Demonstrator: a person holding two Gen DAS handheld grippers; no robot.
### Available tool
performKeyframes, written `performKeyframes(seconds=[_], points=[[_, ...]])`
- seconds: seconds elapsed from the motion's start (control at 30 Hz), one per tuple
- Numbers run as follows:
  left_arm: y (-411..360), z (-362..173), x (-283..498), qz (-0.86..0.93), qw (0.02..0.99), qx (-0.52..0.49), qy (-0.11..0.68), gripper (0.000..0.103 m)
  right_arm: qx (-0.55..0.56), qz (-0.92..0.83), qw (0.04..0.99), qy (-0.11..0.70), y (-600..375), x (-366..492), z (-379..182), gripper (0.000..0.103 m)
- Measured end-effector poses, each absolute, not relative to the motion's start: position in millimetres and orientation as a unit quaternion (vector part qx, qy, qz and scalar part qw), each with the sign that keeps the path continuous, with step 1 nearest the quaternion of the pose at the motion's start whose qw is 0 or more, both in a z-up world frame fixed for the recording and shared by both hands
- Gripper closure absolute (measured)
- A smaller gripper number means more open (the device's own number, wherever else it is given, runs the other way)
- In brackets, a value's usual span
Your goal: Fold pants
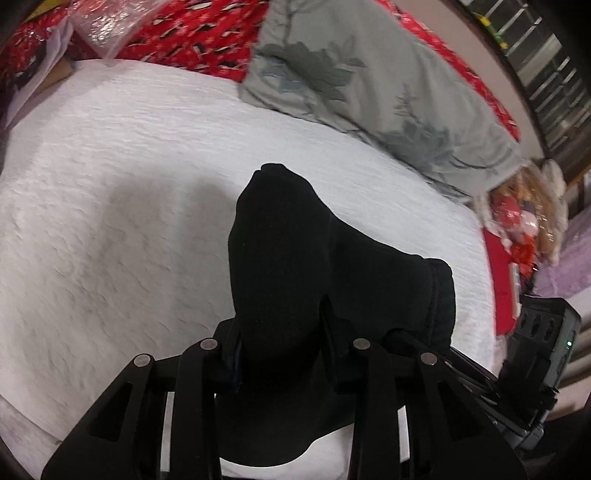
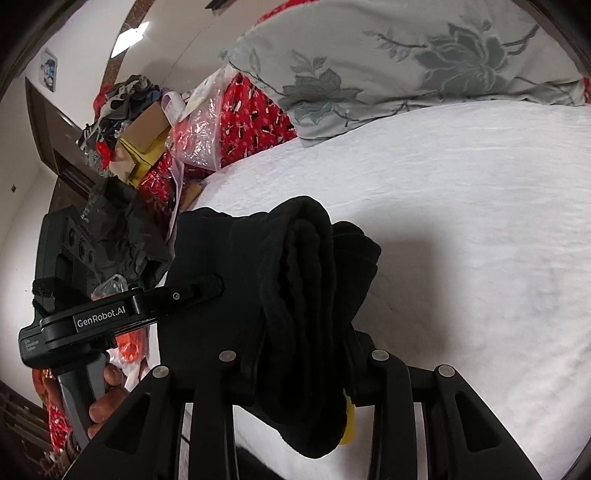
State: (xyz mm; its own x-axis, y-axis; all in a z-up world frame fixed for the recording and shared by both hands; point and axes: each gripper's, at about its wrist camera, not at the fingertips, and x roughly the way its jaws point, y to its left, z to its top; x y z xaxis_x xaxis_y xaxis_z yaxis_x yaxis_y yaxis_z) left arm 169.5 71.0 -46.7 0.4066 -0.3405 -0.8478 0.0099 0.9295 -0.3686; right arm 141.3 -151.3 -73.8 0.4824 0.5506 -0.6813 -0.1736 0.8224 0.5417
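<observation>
The black pants [image 1: 280, 258] are bunched and held up above the white bedspread [image 1: 110, 184]. My left gripper [image 1: 284, 332] is shut on one end of the black pants, which bulge forward past its fingers. My right gripper [image 2: 303, 354] is shut on the folded layers of the black pants [image 2: 295, 266]. The left gripper also shows in the right wrist view [image 2: 199, 291], close to the left of the right one, pinching the same cloth. The right gripper's body shows at the right edge of the left wrist view [image 1: 543, 332].
A grey floral pillow [image 1: 369, 85] lies at the far side of the bed, also in the right wrist view [image 2: 406, 66]. Red patterned bedding [image 1: 192, 33] and plastic bags [image 2: 199, 129] pile beyond the bedspread [image 2: 443, 221]. A cluttered stack [image 2: 129, 118] stands by the wall.
</observation>
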Motion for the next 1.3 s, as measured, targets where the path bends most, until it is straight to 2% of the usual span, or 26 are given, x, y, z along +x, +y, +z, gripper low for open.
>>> performKeyframes(seconds=[0.17, 0.3, 0.43, 0.6, 0.83, 1.07, 1.13, 1.2, 1.3], points=[[79.4, -76.4, 191.1, -0.071, 0.816, -0.142, 0.556, 0.073, 0.195, 0.211, 0.829, 0.48, -129.0, 164.6, -96.3, 0.069], [78.0, -99.8, 199.2, -0.054, 0.81, -0.129, 0.57, 0.069, 0.177, 0.193, 0.824, 0.503, -118.9, 174.8, -120.5, 0.062], [69.3, -99.7, 197.6, -0.049, 0.823, -0.099, 0.557, 0.064, 0.195, 0.195, 0.82, 0.501, -129.6, 176.2, -126.8, 0.059], [63.2, -92.3, 191.9, -0.042, 0.833, -0.082, 0.546, 0.062, 0.204, 0.188, 0.82, 0.501, -147.0, 170.8, -124.0, 0.045], [58.6, -77.7, 171.4, -0.017, 0.843, -0.045, 0.536, 0.056, 0.188, 0.18, 0.828, 0.497, -156.5, 150.7, -104.1, 0.044], [60.3, -66.1, 140.1, 0.018, 0.856, -0.025, 0.517, 0.055, 0.095, 0.153, 0.864, 0.471, -151.3, 104.9, -63.4, 0.024], [61.8, -64.2, 130.4, 0.036, 0.862, -0.019, 0.505, 0.055, 0.079, 0.14, 0.871, 0.464, -150.5, 93.4, -56.4, 0.015], [65.1, -62.6, 119.8, 0.054, 0.869, -0.017, 0.491, 0.055, 0.066, 0.114, 0.876, 0.463, -151.8, 82.1, -51.6, 0.001], [70.1, -61.8, 107.8, 0.074, 0.876, -0.017, 0.477, 0.055, 0.048, 0.08, 0.88, 0.465, -152.3, 70.6, -50.3, 0.0]])
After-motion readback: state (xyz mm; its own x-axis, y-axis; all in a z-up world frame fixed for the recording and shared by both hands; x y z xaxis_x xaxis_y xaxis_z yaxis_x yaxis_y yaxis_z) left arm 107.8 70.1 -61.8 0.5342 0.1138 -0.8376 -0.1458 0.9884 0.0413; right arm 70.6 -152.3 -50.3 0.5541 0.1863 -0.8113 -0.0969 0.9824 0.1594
